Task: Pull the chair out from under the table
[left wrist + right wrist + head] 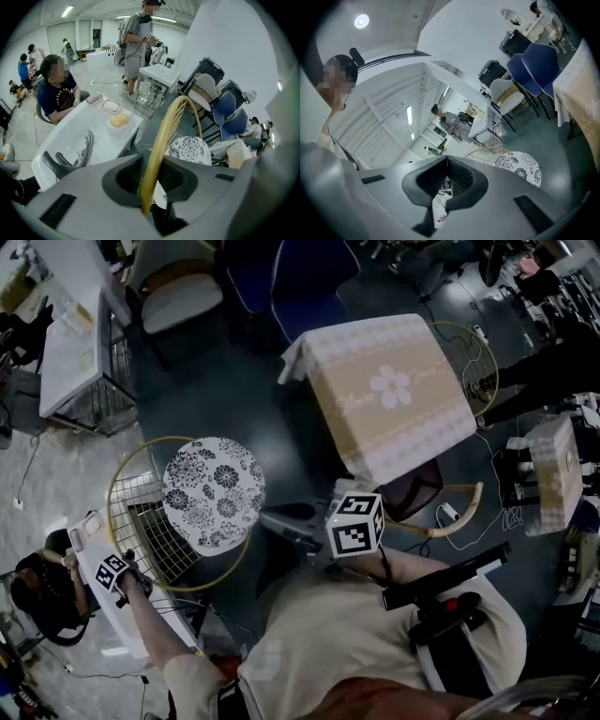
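Yellow wire-frame chair with round black-and-white floral seat (pixel 214 491) stands on the dark floor (pixel 253 409), clear of the square table under a beige flower-print cloth (pixel 394 399). Left gripper (pixel 149 174) is clamped on the curved yellow backrest rim (pixel 161 136). Right gripper (pixel 446 161) is closed, holding nothing.

- nothing properly readable here tbh; the cursive script on the tablecloth (pixel 349 401) beside its flower is too blurry
- marker cube (pixel 356 526): only square patterns, no letters
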The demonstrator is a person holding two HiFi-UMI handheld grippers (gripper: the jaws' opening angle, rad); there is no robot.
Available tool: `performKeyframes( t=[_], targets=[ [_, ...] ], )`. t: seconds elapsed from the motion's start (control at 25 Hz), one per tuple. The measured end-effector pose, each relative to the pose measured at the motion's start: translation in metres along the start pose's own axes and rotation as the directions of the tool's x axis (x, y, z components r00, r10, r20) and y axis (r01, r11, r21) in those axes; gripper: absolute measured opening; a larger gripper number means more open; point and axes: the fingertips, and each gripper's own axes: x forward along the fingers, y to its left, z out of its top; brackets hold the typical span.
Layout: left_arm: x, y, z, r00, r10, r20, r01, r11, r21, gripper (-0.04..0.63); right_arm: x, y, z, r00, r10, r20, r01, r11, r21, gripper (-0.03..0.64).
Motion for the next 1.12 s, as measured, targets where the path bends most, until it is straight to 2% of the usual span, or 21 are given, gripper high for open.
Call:
performKeyframes(
  t=[0.08, 0.24, 0.44, 0.56, 0.64, 0.72, 0.84, 0.96, 1.12],
  targets=[
    [0.000, -0.001, -0.001, 1.000, -0.004, -0.006, 0.004, 1.000, 0.014, 0.080, 0.001, 0.000, 0.001, 1.000, -0.004, 0.003, 0.004, 1.000, 0.003, 0.009],
    [0.002, 0.006, -0.002, 0.999, 0.032, -0.020, -0.030, 0.995, 0.096, 0.080, 0.011, 0.002, -0.003, 1.000, -0.003, 0.006, 0.003, 1.000, -0.017, 0.009],
    [-0.004, 0.002, 0.005, 0.997, 0.081, 0.000, -0.079, 0.973, 0.216, 0.084, 0.010, 0.007, 0.006, 0.999, -0.014, 0.039, 0.016, 0.999, -0.047, 0.009],
    [-0.015, -0.007, 0.013, 0.999, 0.041, 0.030, -0.047, 0.973, 0.226, 0.150, 0.009, 0.009, 0.008, 0.998, -0.025, 0.055, 0.027, 0.999, -0.045, 0.009],
    [-0.029, -0.016, 0.024, 0.998, -0.013, 0.062, 0.000, 0.979, 0.203, 0.175, 0.009, 0.013, 0.011, 0.997, -0.026, 0.068, 0.029, 0.999, -0.043, 0.009],
    [-0.043, -0.022, 0.037, 0.993, -0.043, 0.106, 0.020, 0.977, 0.212, 0.190, 0.009, 0.016, 0.012, 0.997, -0.025, 0.079, 0.029, 0.998, -0.049, 0.011],
    [-0.059, -0.023, 0.056, 0.980, -0.049, 0.194, -0.002, 0.968, 0.252, 0.199, 0.010, 0.016, 0.012, 0.996, -0.019, 0.082, 0.024, 0.998, -0.059, 0.009],
    [-0.075, -0.027, 0.070, 0.956, -0.065, 0.285, -0.006, 0.970, 0.243, 0.199, 0.003, 0.019, 0.012, 0.996, -0.007, 0.091, 0.012, 0.998, -0.064, 0.009],
    [-0.093, -0.030, 0.079, 0.935, -0.075, 0.348, -0.009, 0.972, 0.234, 0.187, -0.009, 0.024, 0.013, 0.994, 0.017, 0.107, -0.008, 0.996, -0.085, 0.009]
  ],
)
